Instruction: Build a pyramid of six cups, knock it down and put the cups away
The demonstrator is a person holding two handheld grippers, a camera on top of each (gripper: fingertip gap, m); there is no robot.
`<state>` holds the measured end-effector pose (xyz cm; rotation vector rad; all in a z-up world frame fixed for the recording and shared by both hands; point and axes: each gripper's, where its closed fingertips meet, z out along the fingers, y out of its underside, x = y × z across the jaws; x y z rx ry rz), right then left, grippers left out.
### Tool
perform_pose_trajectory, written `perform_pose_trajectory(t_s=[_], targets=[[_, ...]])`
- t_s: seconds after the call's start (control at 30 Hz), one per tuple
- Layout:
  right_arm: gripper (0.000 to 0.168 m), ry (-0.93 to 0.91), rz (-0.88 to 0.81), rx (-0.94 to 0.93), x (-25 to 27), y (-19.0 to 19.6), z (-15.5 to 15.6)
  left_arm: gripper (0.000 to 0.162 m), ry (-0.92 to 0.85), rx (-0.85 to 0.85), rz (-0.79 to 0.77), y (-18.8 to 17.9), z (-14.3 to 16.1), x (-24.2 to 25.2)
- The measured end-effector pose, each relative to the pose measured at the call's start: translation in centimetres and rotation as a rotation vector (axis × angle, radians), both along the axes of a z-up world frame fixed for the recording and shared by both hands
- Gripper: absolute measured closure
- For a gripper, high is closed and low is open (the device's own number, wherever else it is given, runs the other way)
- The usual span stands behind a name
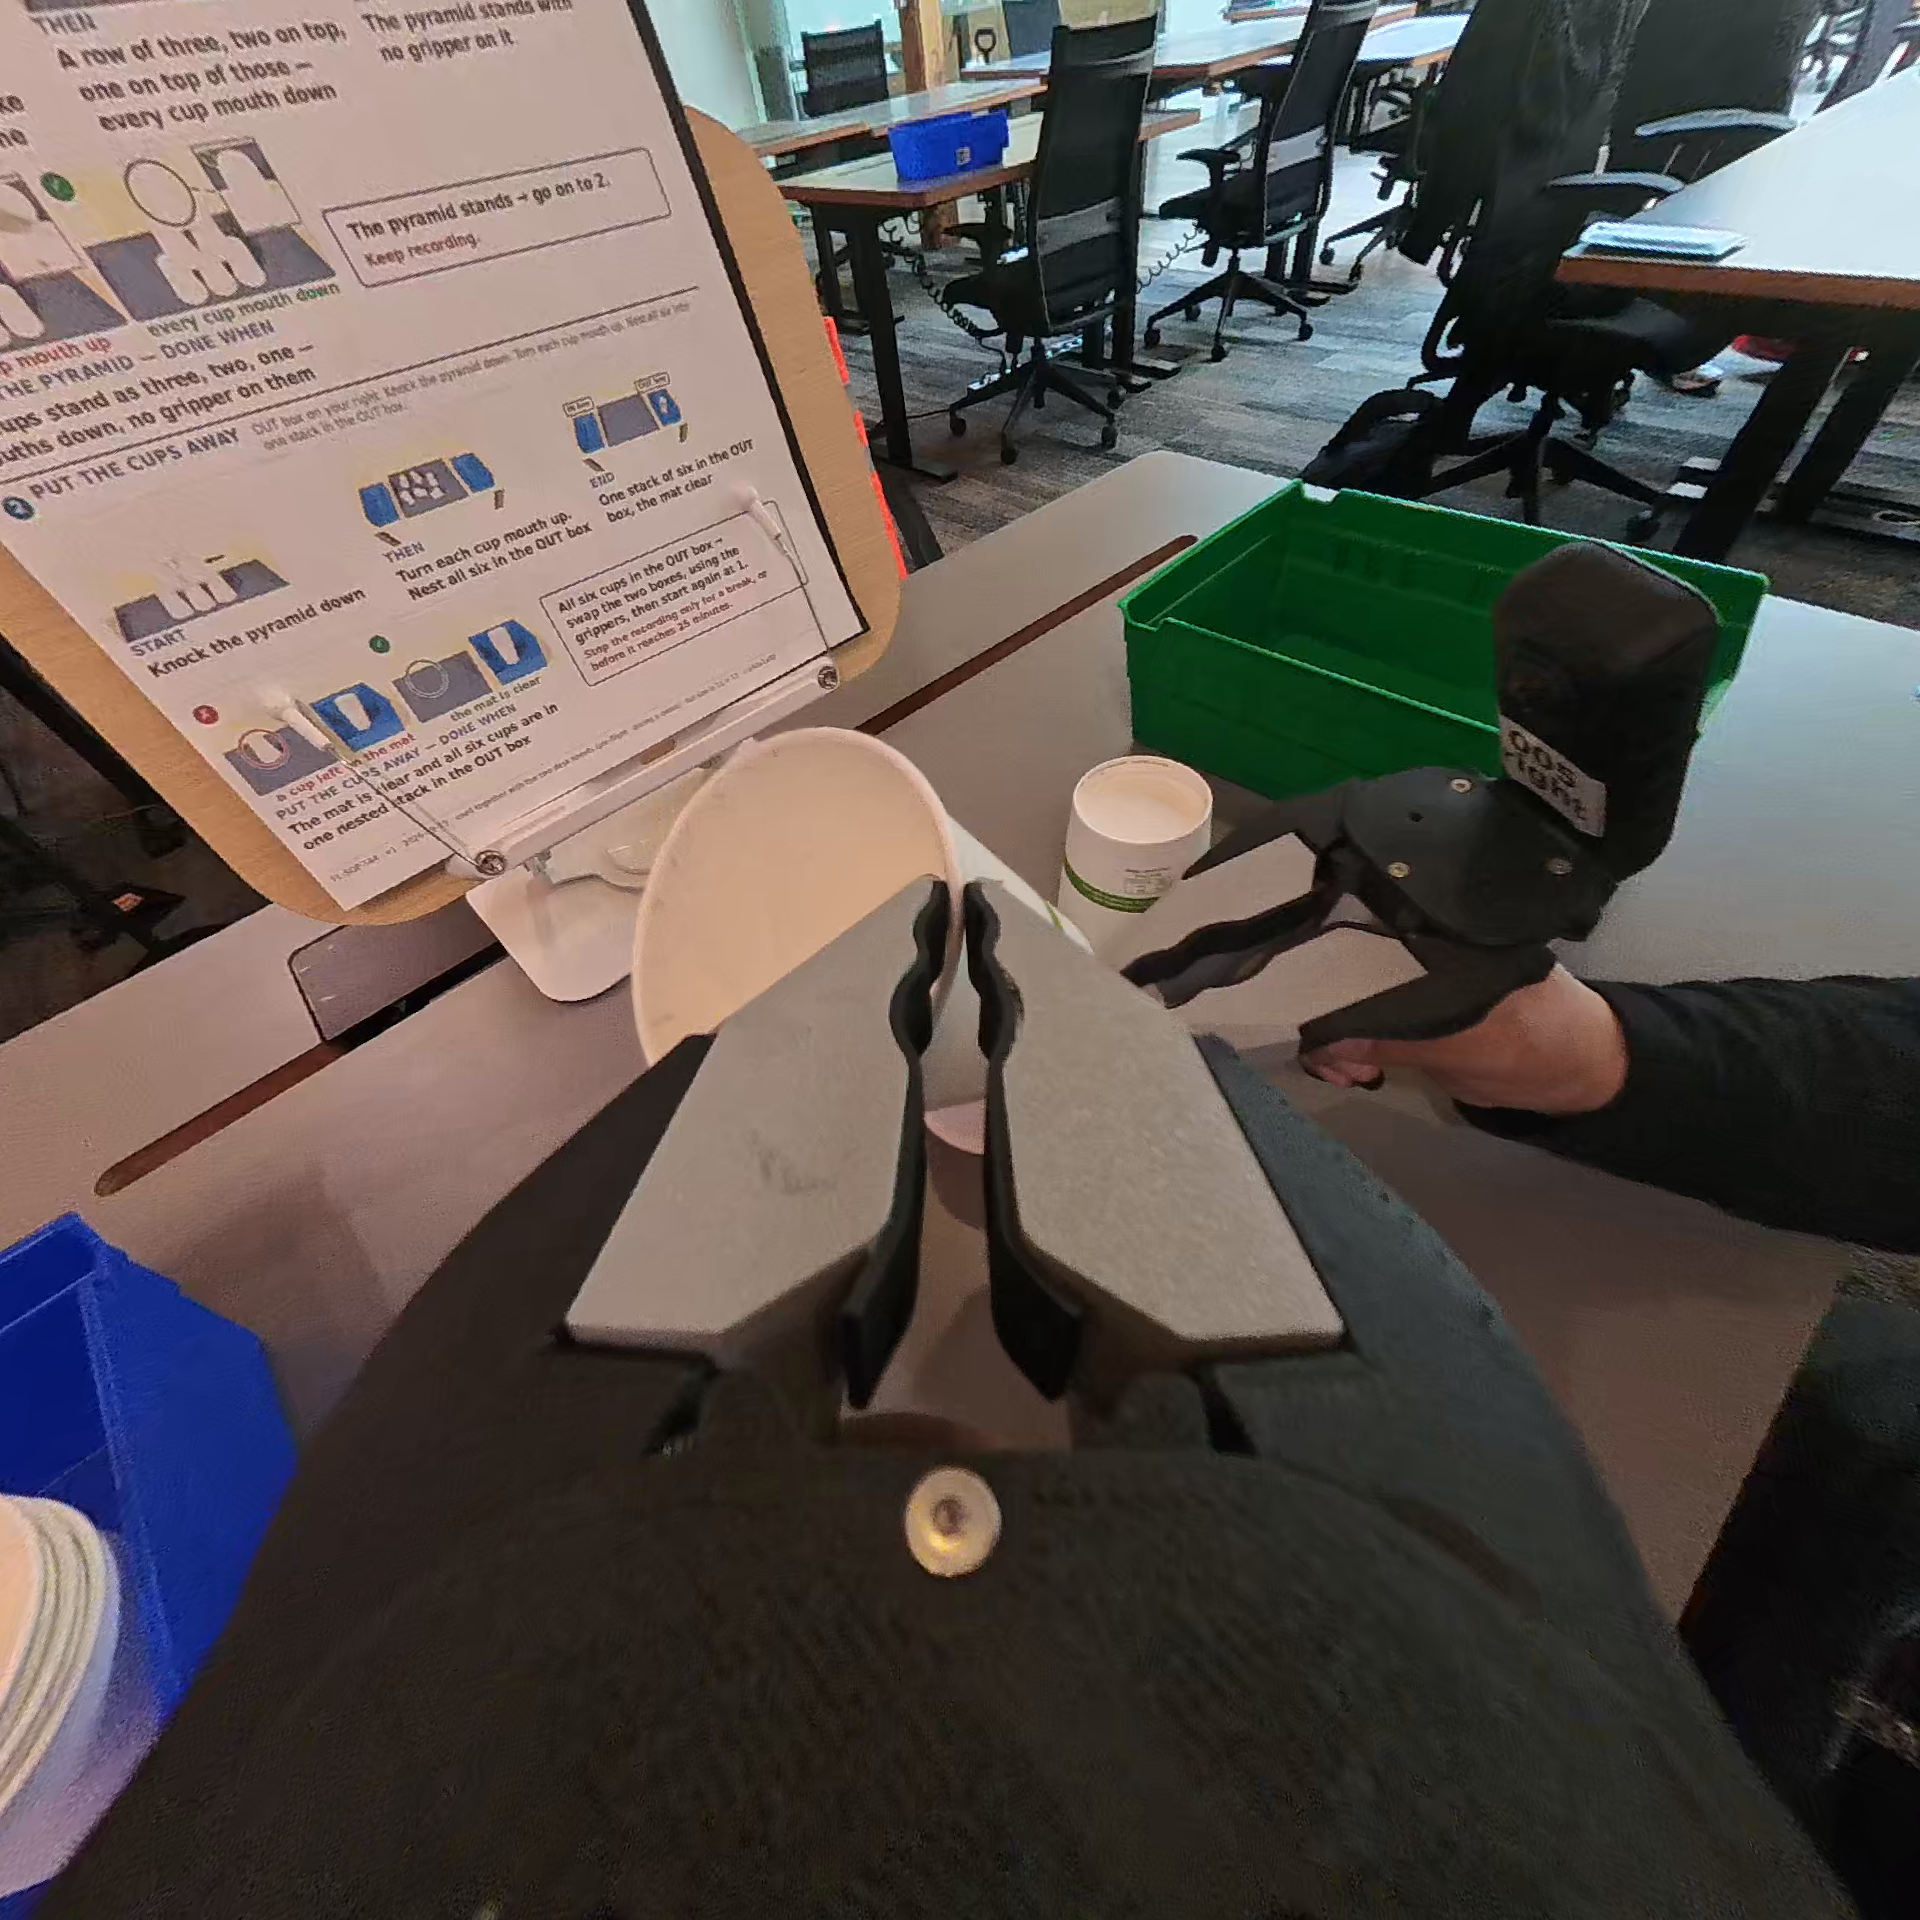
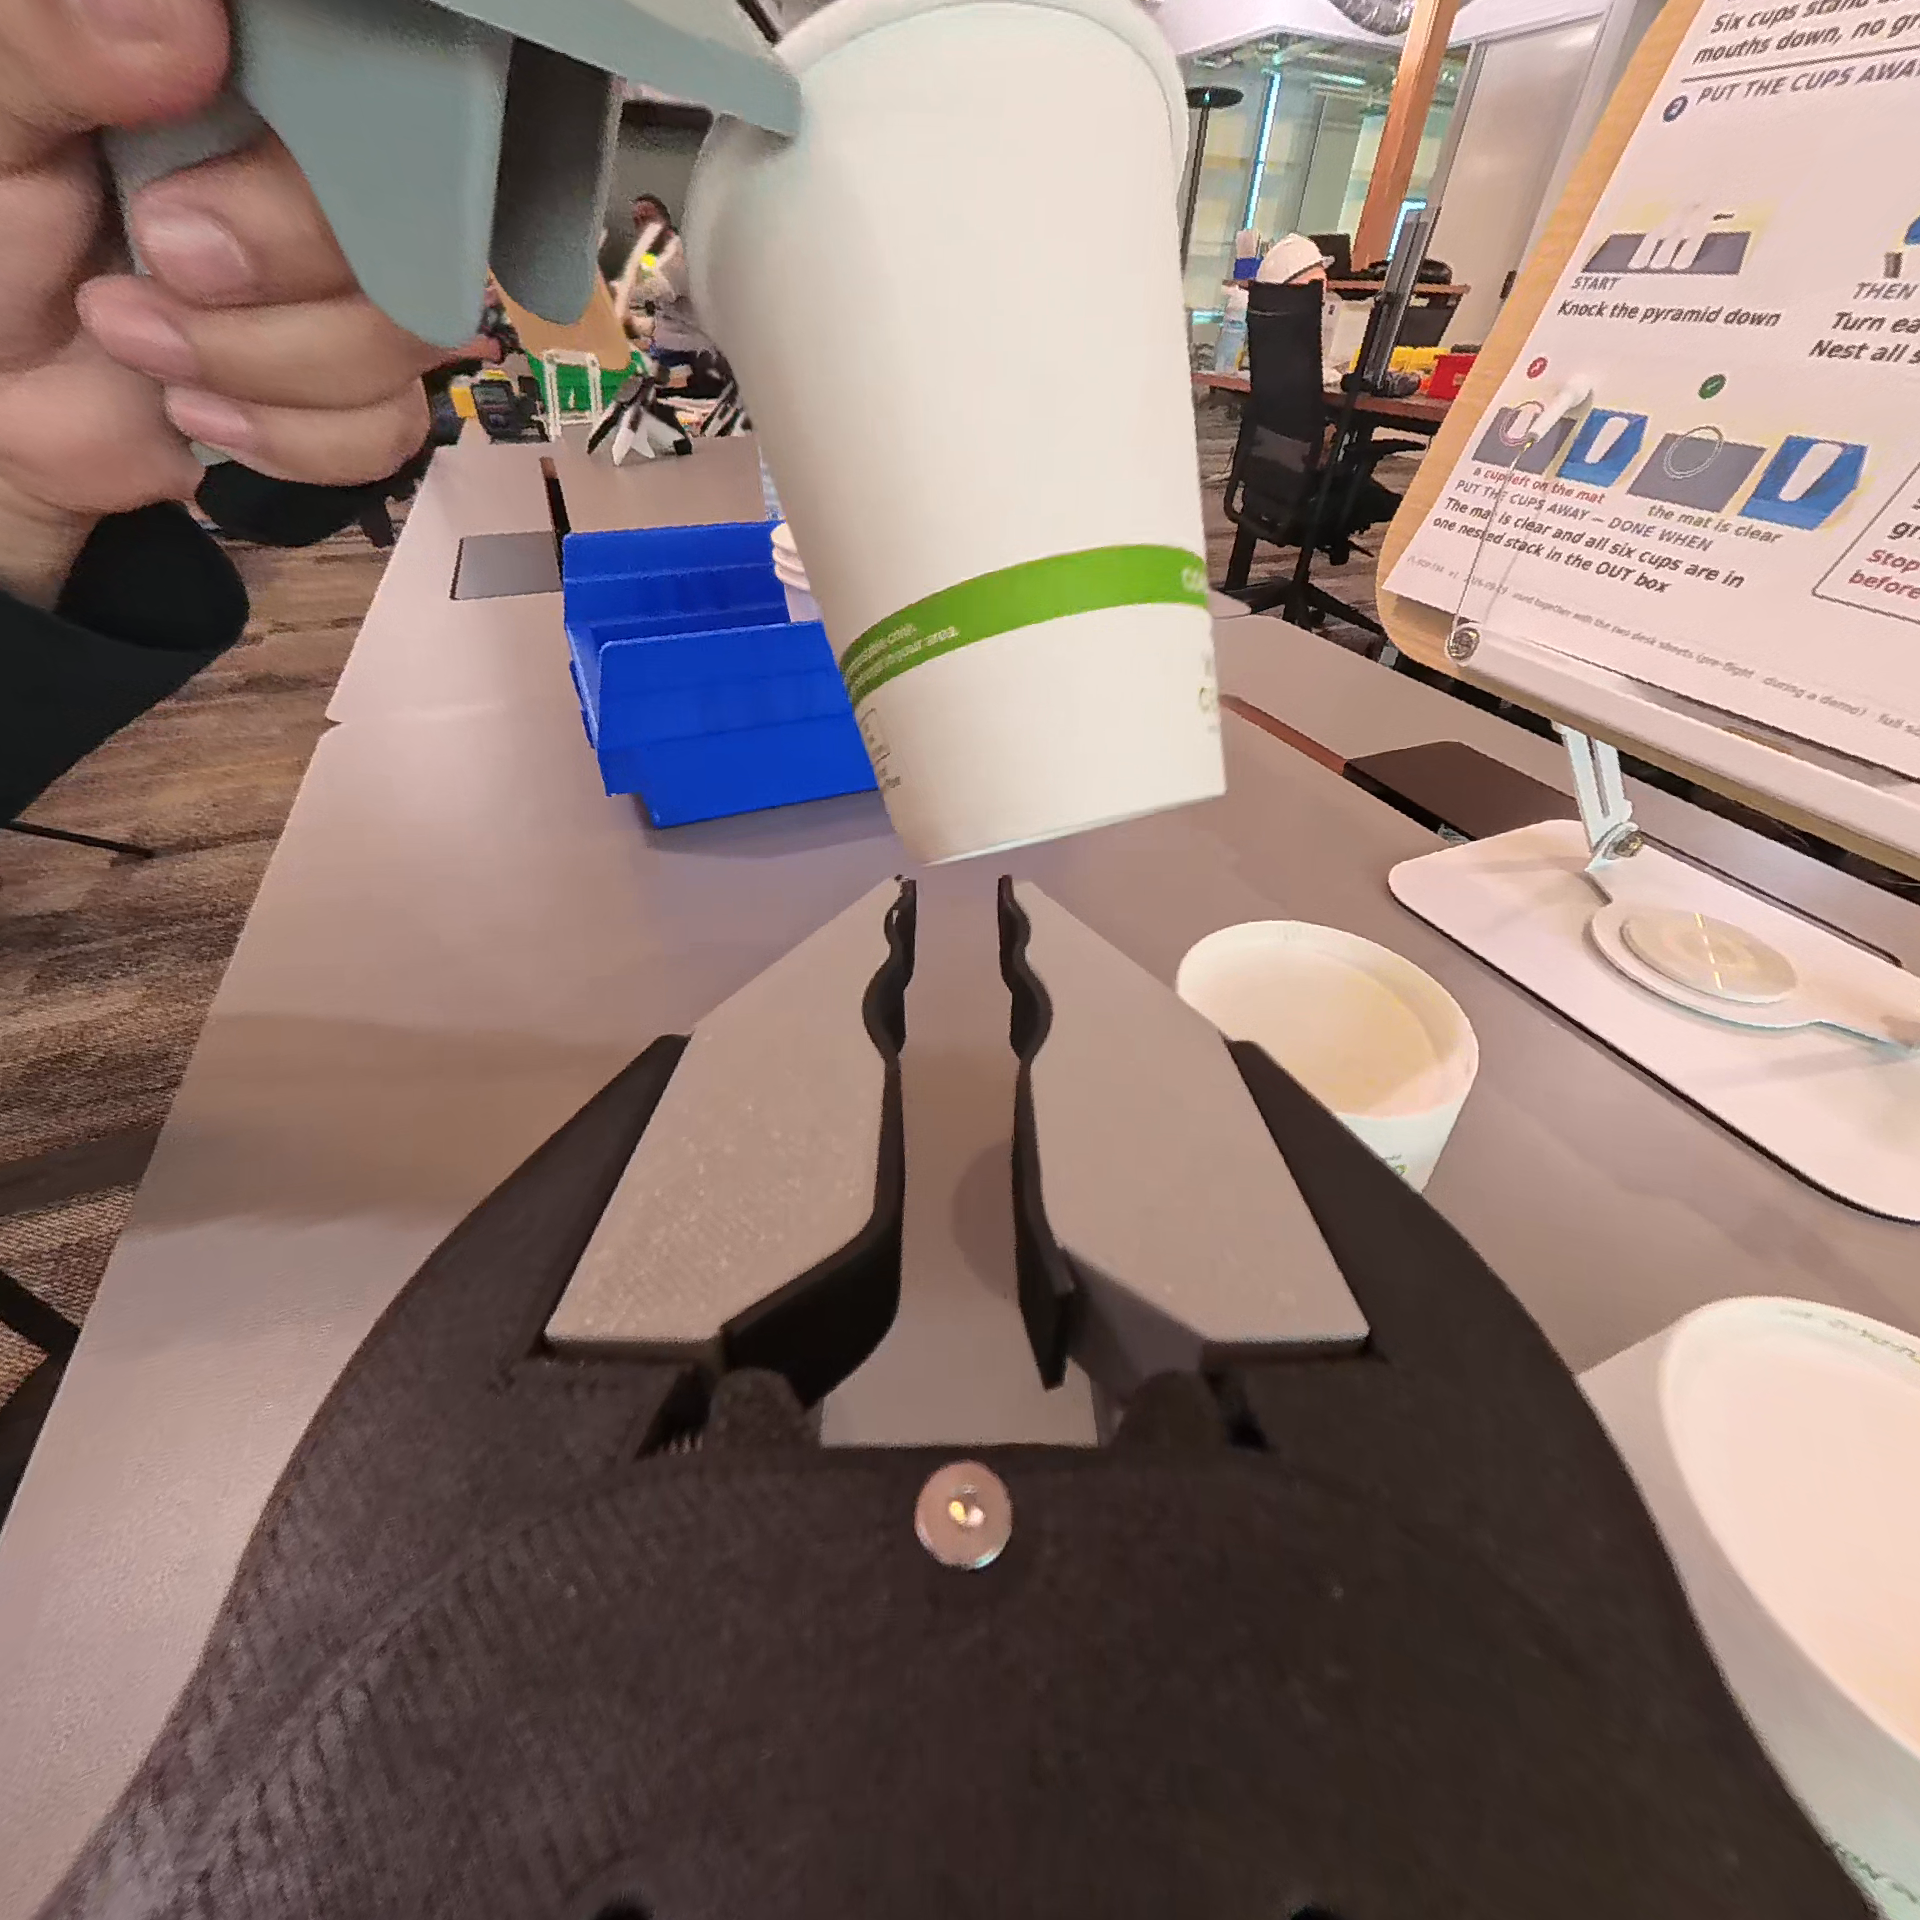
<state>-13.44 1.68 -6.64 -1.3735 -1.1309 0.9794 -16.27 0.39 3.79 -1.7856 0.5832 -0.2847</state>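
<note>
So, left wrist view: the left gripper (image 1: pixel 956 914) is clamped on the rim of a white cup (image 1: pixel 790 894), mouth tipped toward the camera. An upturned cup (image 1: pixel 1138 831) stands just right of it, beside the green bin (image 1: pixel 1299 644).

Right wrist view: the right gripper (image 2: pixel 954 883) is empty, jaws slightly apart. The held cup (image 2: pixel 987 436) hangs right above its tips, long axis near vertical, base down, so it likely needs flipping.

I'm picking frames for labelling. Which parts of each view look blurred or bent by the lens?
Left wrist view: cup stack and blue bin smear at the lower-left edge; desk edges bow. Right wrist view: hand on the left claw's handle is soft; the held cup and corner cup stretch.
</note>
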Motion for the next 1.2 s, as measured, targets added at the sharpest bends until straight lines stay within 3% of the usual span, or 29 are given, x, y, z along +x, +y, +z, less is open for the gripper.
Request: perform_pose_trajectory(t_s=[0.27, 0.47, 0.73, 1.0, 1.2], targets=[[0.167, 0.037, -0.007, 0.020, 0.6, 0.1, 0.9, 0.161, -0.012, 0.003, 0.016, 0.2, -0.4, -0.6], [0.168, 0.061, -0.050, 0.027, 1.3, 0.9, 1.4, 0.160, -0.081, -0.049, 0.068, 1.7, -2.8, -3.3], [0.168, 0.050, -0.086, 0.021, 1.2, 1.7, 0.8, 0.160, -0.207, -0.231, 0.076, 3.6, -10.7, -5.7], [0.168, -0.052, -0.087, 0.076, 0.1, 1.4, -1.1, 0.159, -0.277, -0.406, 0.038, 3.5, -18.3, -5.0], [0.168, -0.116, -0.086, 0.125, -0.9, 1.2, -2.3, 0.162, -0.198, -0.520, 0.045, 3.3, -22.4, -4.5]])
